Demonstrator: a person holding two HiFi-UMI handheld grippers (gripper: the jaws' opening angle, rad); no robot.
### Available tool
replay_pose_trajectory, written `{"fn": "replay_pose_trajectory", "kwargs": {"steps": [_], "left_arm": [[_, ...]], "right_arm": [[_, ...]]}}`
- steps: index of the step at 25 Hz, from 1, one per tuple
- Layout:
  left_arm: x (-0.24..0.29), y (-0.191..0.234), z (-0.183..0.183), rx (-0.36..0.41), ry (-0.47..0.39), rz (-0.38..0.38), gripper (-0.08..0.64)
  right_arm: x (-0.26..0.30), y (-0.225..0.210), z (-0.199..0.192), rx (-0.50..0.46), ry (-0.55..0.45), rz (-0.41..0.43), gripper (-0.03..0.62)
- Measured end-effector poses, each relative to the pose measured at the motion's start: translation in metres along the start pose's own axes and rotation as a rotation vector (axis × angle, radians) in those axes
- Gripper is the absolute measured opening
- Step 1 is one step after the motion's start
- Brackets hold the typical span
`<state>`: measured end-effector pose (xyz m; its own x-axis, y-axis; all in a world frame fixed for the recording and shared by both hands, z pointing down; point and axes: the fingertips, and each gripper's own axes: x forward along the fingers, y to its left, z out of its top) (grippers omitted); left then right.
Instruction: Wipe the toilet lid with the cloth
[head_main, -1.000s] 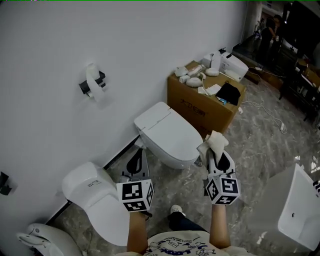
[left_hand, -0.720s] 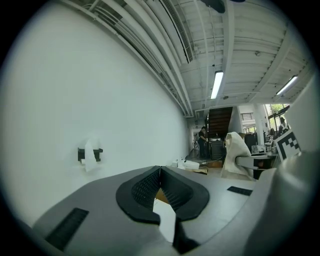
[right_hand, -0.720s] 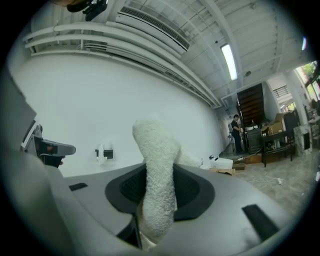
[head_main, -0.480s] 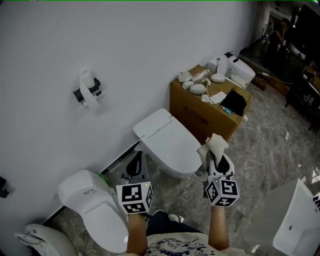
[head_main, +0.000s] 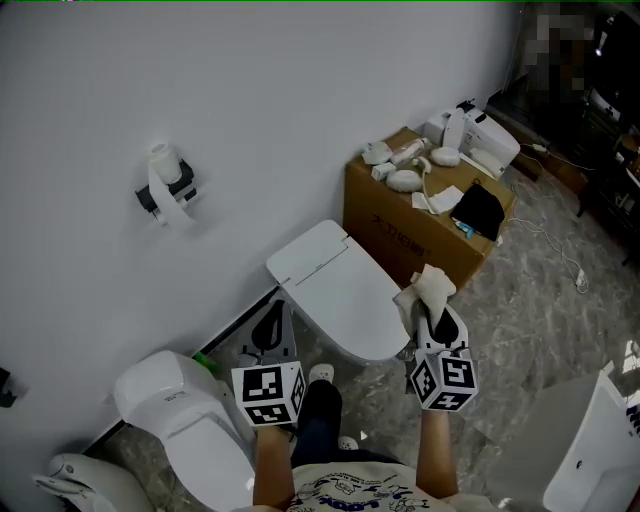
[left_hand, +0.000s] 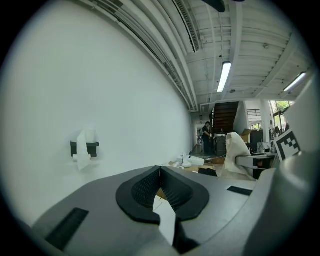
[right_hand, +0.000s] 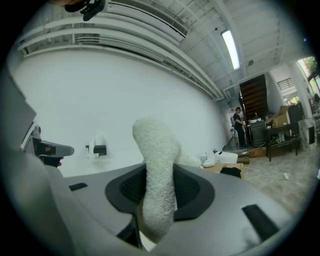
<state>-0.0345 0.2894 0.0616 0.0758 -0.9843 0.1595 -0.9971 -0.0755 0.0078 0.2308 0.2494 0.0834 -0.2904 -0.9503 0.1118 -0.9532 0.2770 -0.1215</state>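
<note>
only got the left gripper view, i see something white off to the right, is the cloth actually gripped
Observer: Yes, the cloth is clamped in the right gripper, with its end sticking out past the jaws.
Operator: is the toilet lid down
Observer: Yes. In the head view the toilet lid is closed, ahead of and between both grippers.
Operator: anything near my left side
Observer: A second toilet sits below and to the left of the left gripper.
</note>
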Motion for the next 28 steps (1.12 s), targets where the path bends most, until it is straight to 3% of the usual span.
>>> {"fn": "replay_pose_trajectory", "kwargs": {"steps": [17,28], "left_arm": [[0.232,0.075,0.024,0.01,0.022,-0.102,0.005],[0.358,0.124,0.01,0.0,0.076,-0.138,0.005]], "right_arm": [[0.225,-0.006,0.014,-0.001,0.013,-0.081,0.123],[0.349,-0.008,-0.001,-0.016,0.064,-0.114,0.123]]}}
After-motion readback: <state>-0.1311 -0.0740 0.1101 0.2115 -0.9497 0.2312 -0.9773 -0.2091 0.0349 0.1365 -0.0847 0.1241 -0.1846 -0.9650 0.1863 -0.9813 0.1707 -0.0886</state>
